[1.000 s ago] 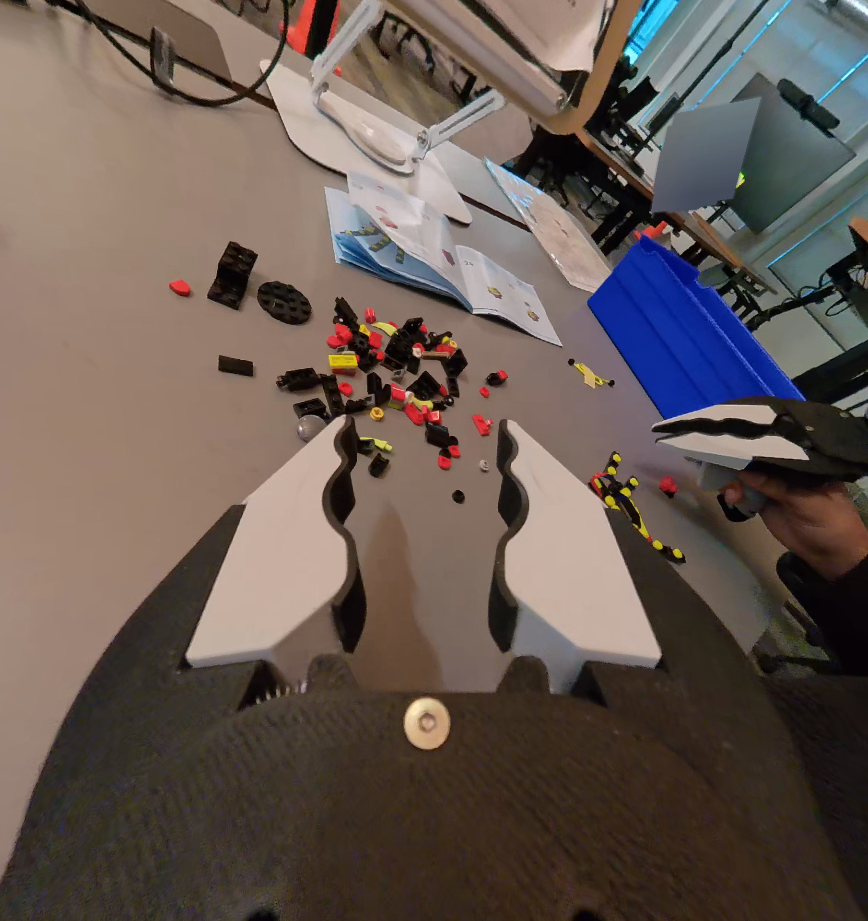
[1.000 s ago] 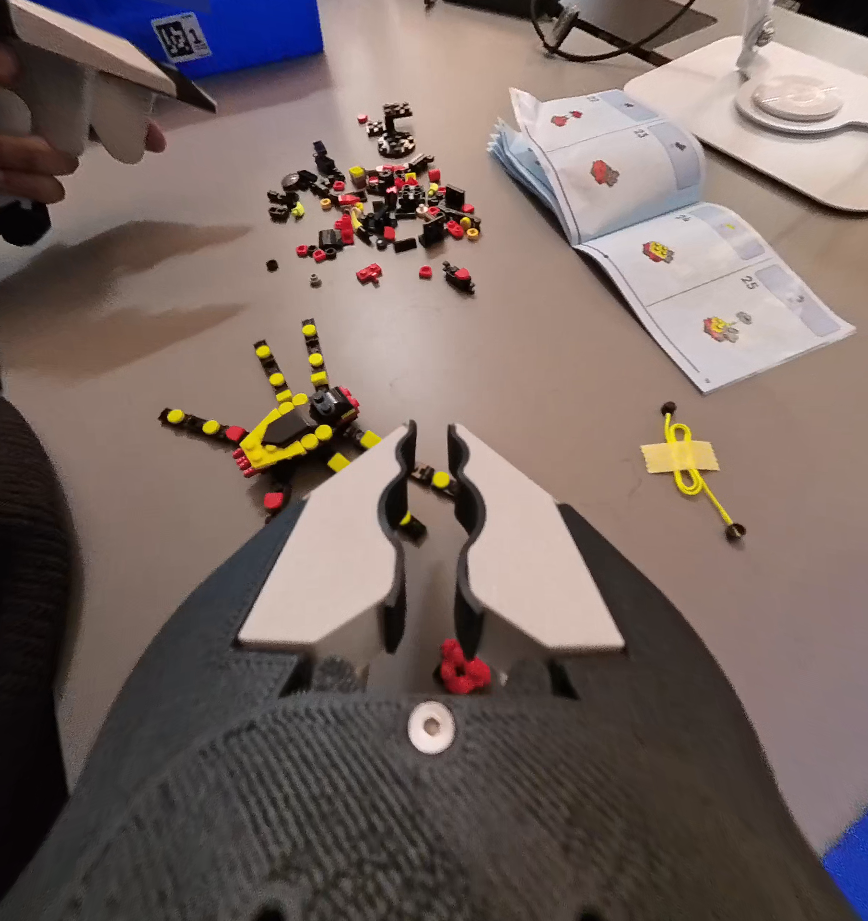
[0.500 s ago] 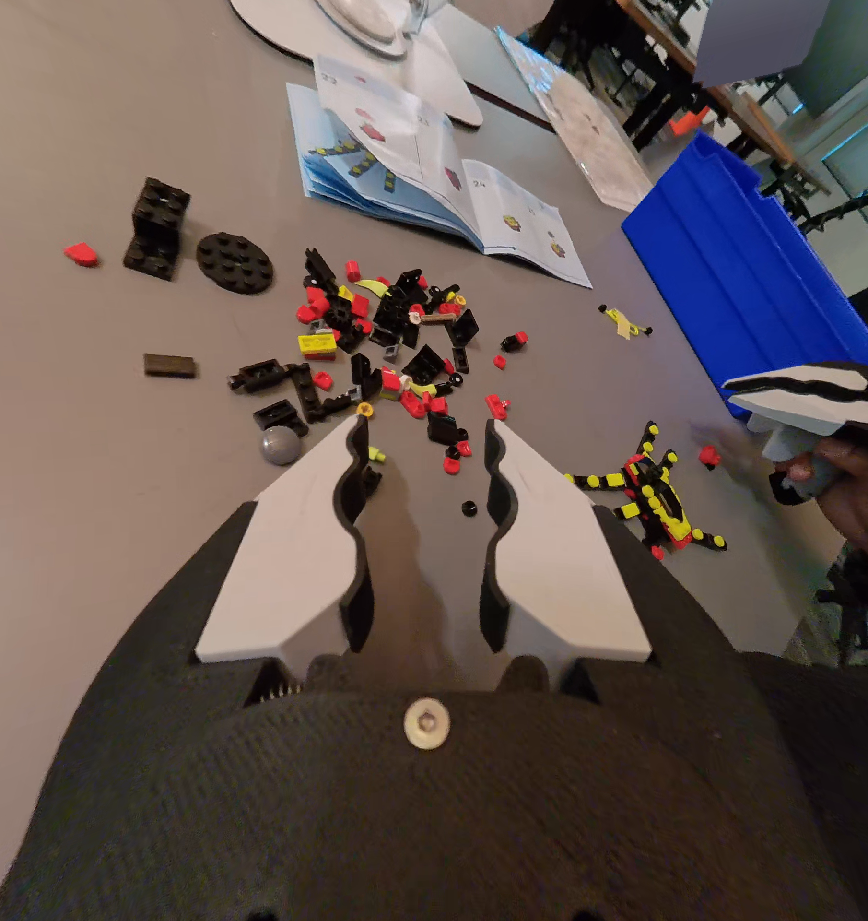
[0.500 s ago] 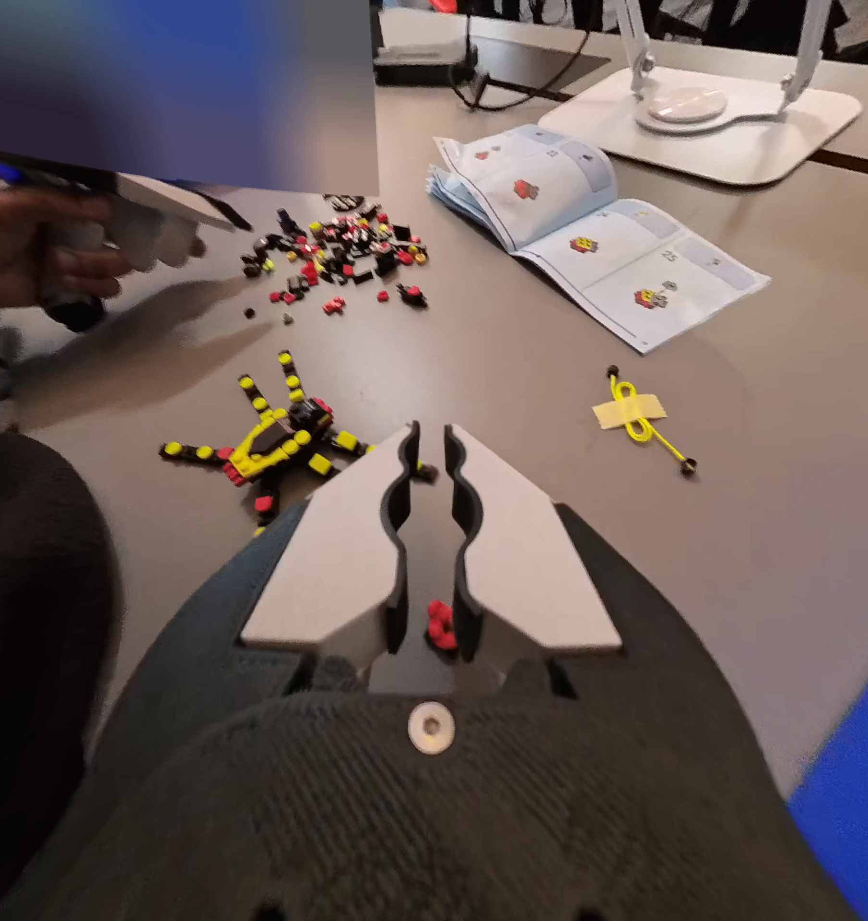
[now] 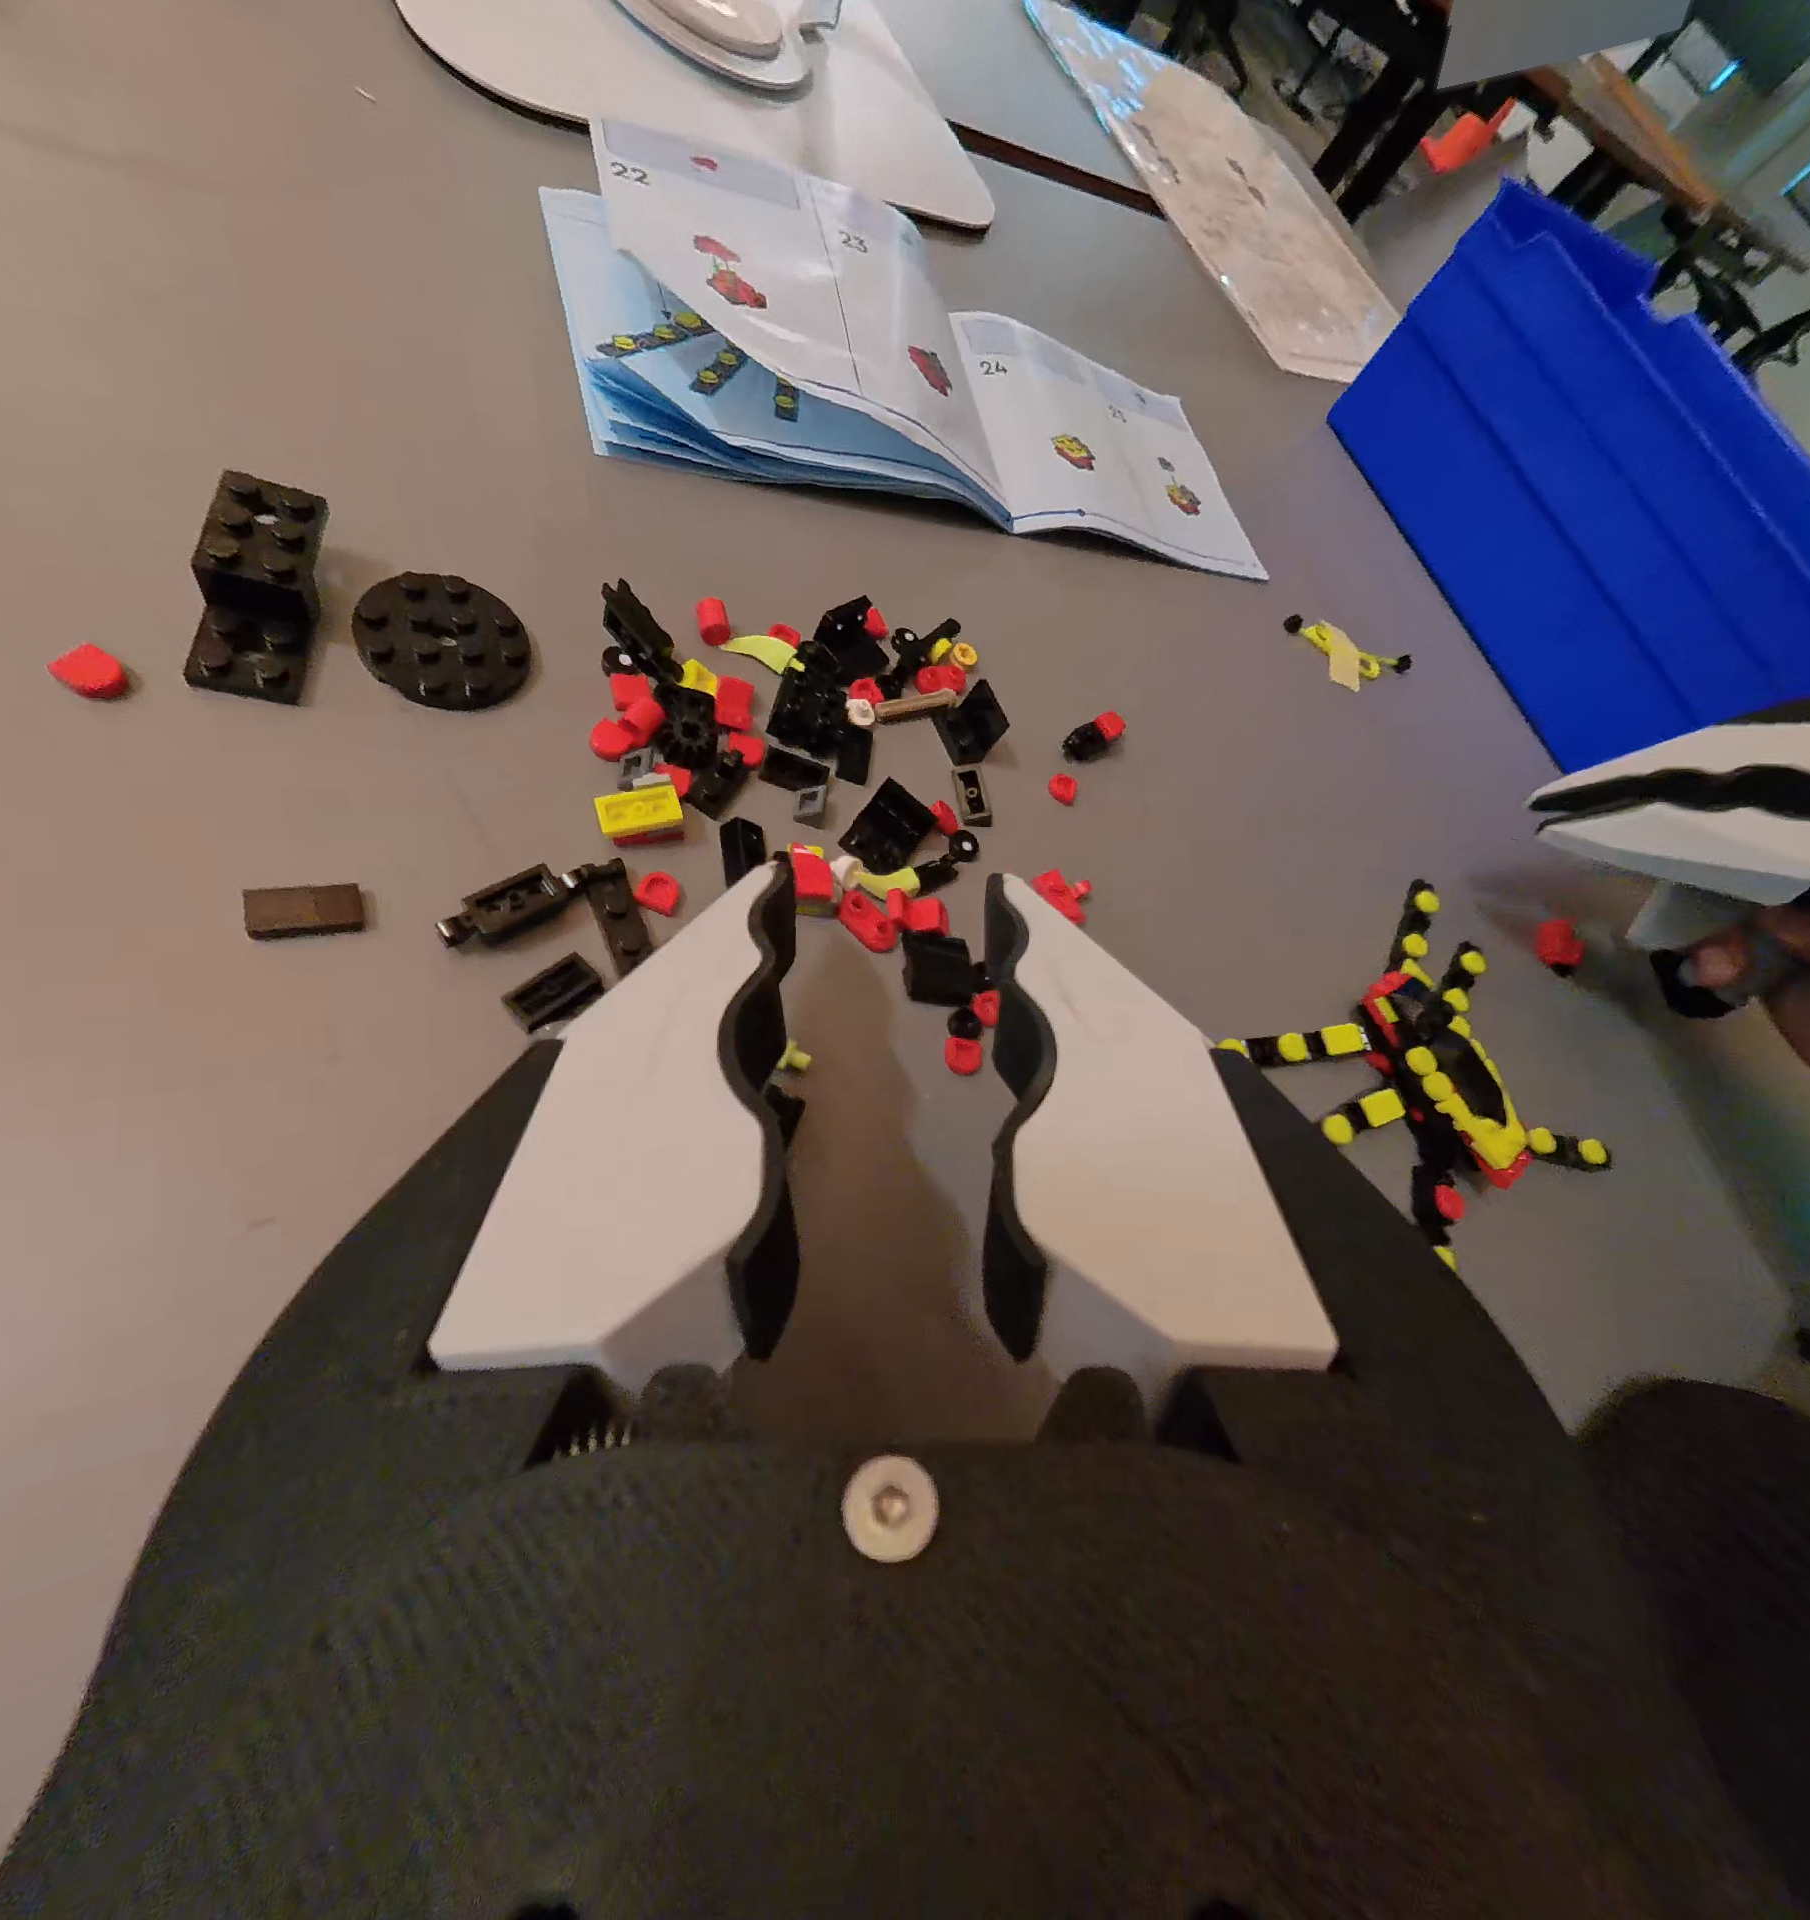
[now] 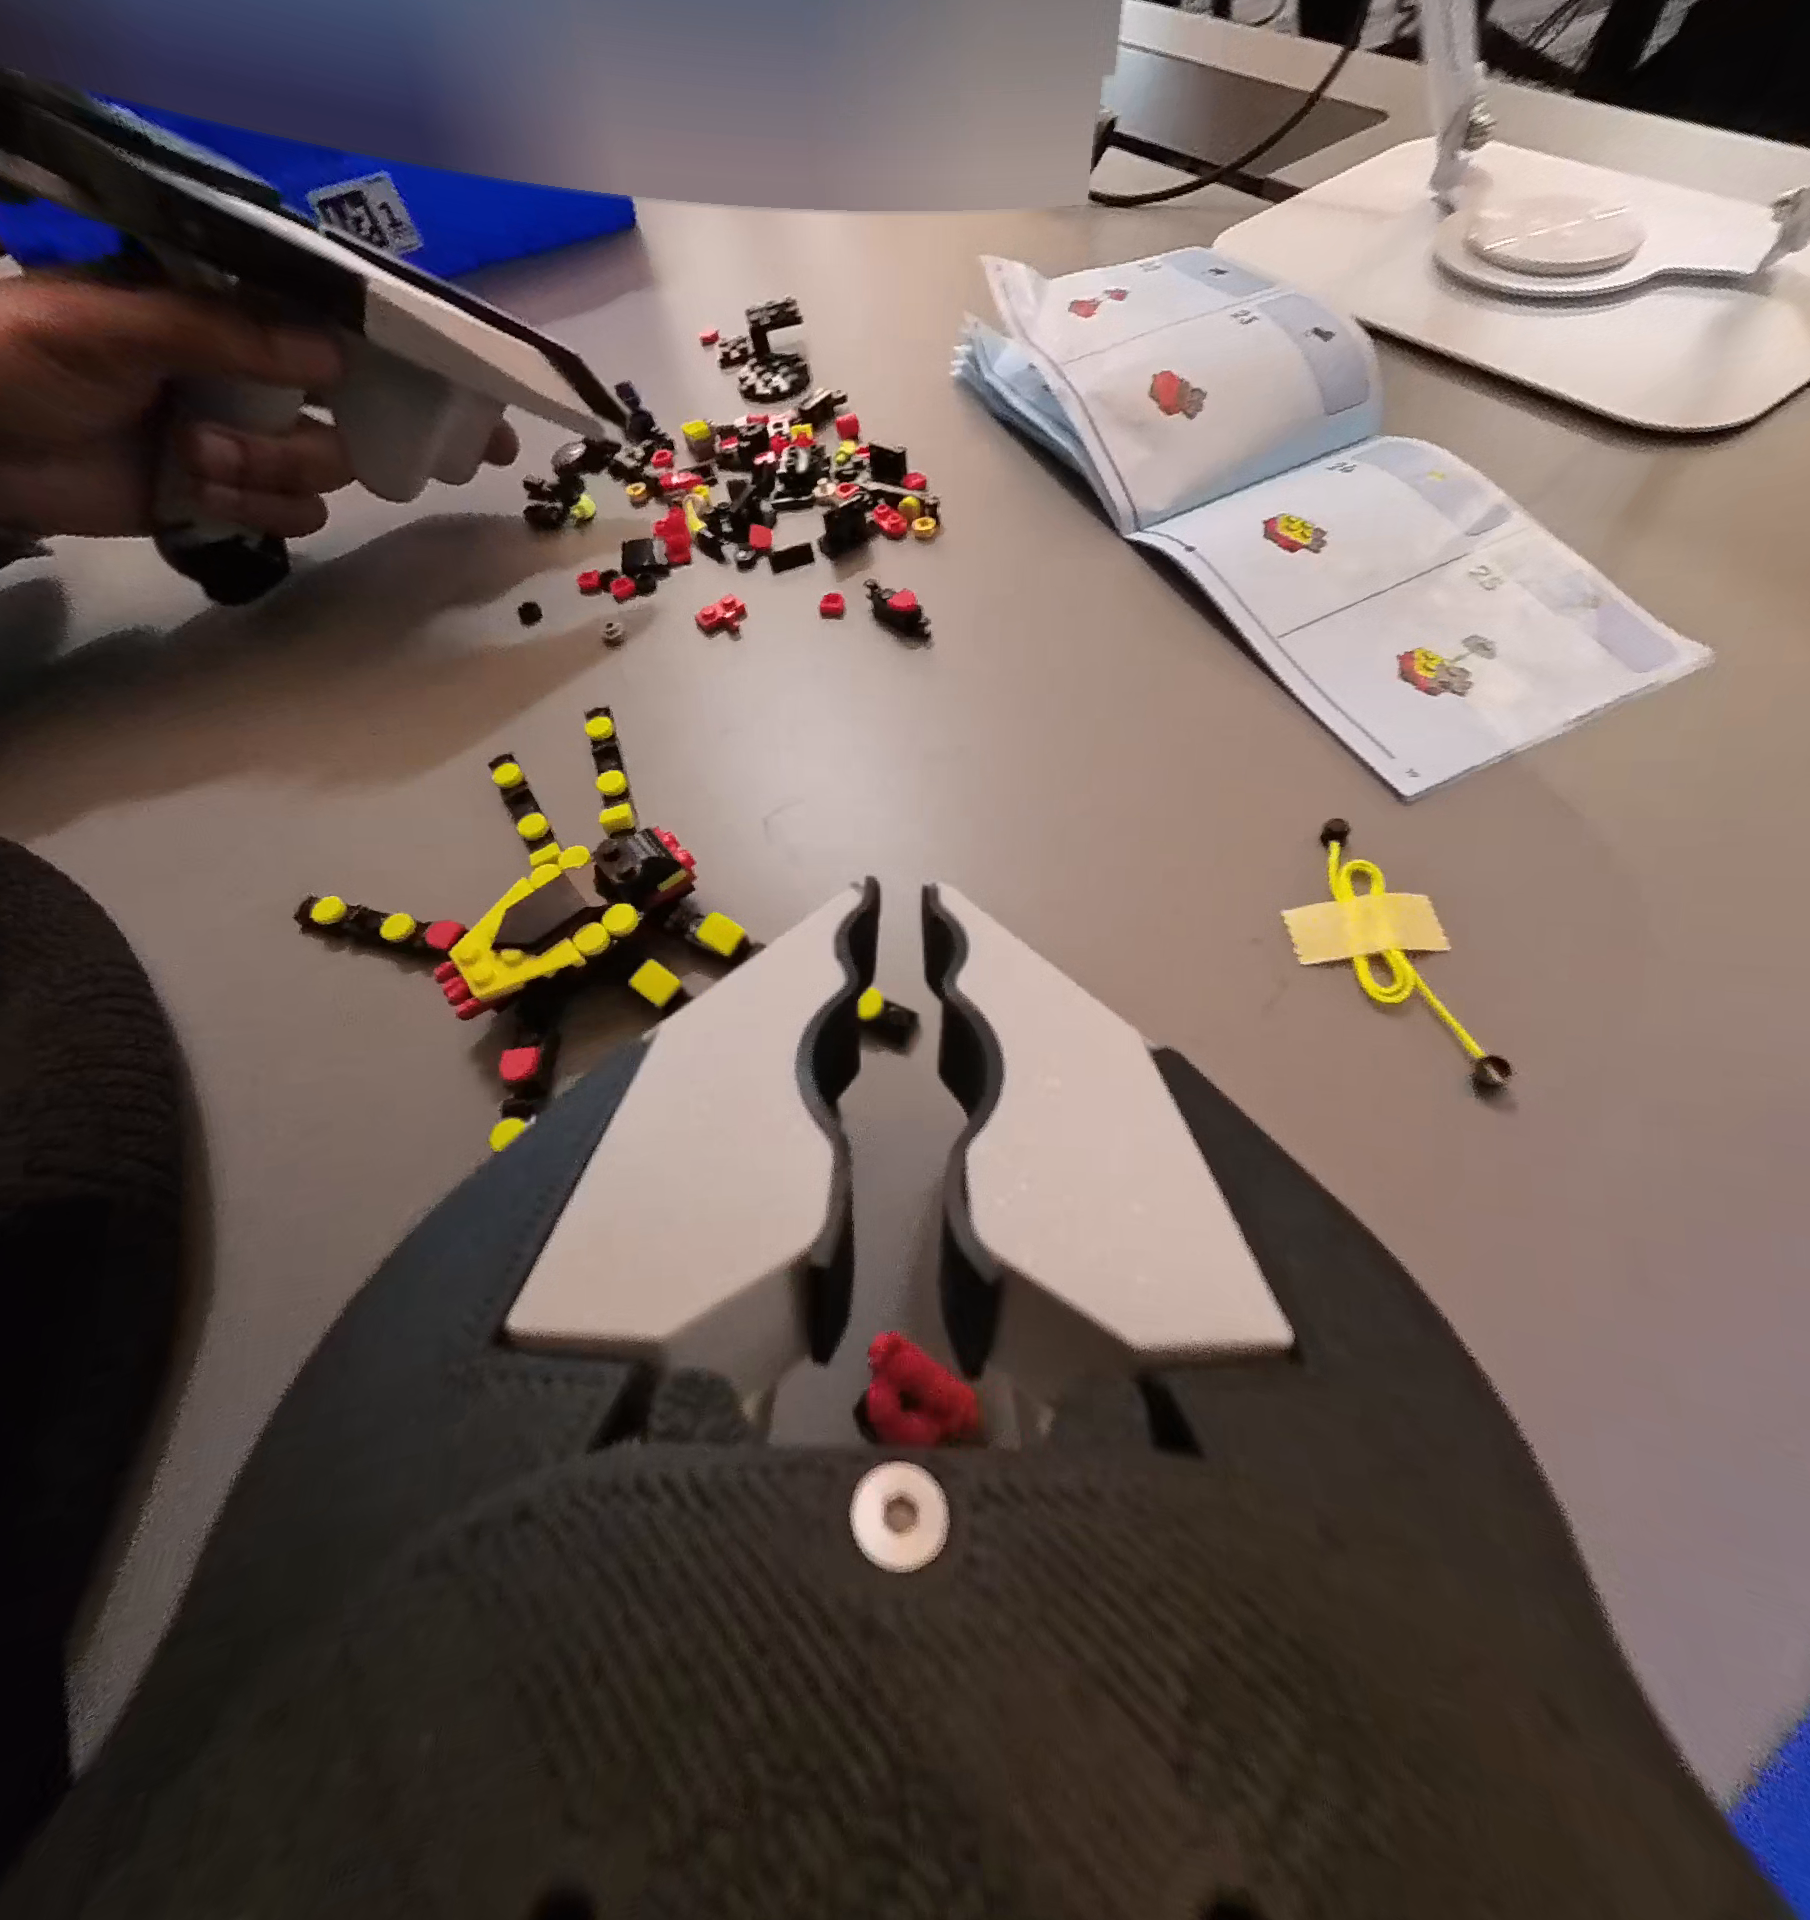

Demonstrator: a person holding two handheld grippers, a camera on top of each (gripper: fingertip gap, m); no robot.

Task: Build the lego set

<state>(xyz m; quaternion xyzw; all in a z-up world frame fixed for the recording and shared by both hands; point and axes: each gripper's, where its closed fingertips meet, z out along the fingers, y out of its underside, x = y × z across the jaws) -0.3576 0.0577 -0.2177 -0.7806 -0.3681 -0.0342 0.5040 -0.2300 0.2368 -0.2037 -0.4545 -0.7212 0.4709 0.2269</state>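
Observation:
A pile of loose black, red and yellow lego pieces [image 5: 807, 727] lies mid-table; it also shows in the right wrist view [image 6: 776, 488]. My left gripper [image 5: 888, 894] is open and empty, its tips low over the pile's near edge; the right wrist view shows it [image 6: 600, 410] at the pile's left edge. A half-built yellow, black and red legged model [image 5: 1441, 1081] lies to the right, just left of my right gripper [image 6: 898, 894] in its view [image 6: 558, 925]. The right gripper is nearly closed, with a small red piece [image 6: 916, 1392] lodged deep between its fingers.
An open instruction booklet [image 5: 880, 343] lies behind the pile. A blue bin [image 5: 1607, 436] stands at the right. A black bracket [image 5: 257, 582], a round black plate [image 5: 444, 639] and a brown tile [image 5: 303, 909] lie left. A taped yellow string [image 6: 1368, 940] lies right of my right gripper. The gap from one gripper's tips to the other's is roughly 25 cm.
My left gripper has moved forward and down onto the pile's near edge, and its jaws have narrowed a little. The right gripper has pulled back slightly, the red piece still between its fingers.

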